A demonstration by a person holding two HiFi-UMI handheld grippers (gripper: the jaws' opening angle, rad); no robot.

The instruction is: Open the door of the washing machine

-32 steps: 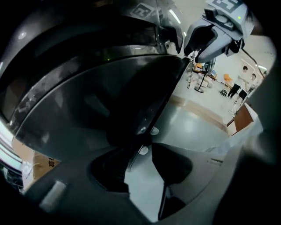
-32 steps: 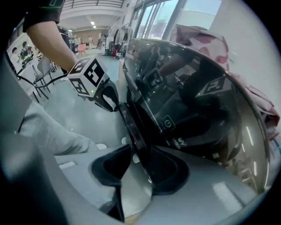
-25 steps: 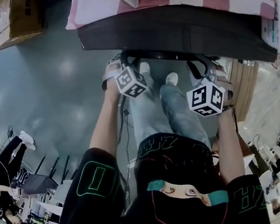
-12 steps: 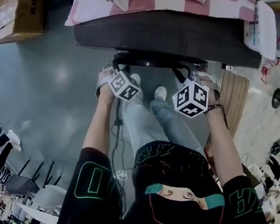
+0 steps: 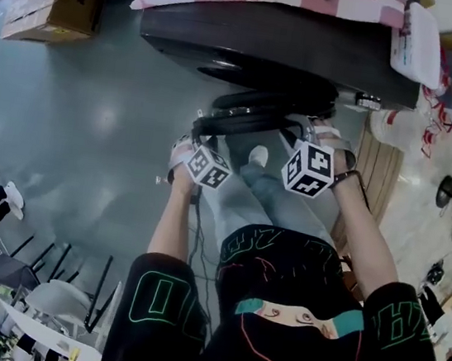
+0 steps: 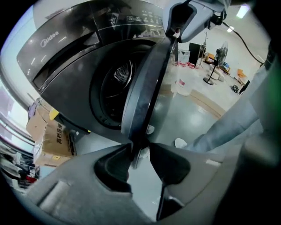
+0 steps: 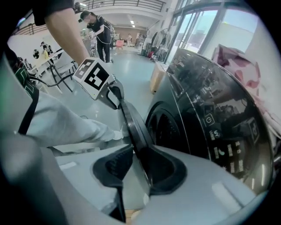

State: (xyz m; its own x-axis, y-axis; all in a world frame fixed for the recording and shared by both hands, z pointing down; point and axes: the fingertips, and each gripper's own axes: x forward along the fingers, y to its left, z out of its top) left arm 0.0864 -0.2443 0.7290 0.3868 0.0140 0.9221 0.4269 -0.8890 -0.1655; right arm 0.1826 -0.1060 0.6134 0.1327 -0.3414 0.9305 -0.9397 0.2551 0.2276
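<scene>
Tongs, two: left tongs, jaws just now closing tighter, and right tongs each clamp the rim of the door, standing ajar off the dark washing machine, drum beyond.

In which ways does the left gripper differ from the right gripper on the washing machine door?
In the head view the left gripper holds the door's left rim, the right gripper its right rim. The left gripper's end stands farther from the washing machine than the right gripper's. Both have the rim between their jaws; the left gripper's jaws have just been closing on it.
</scene>
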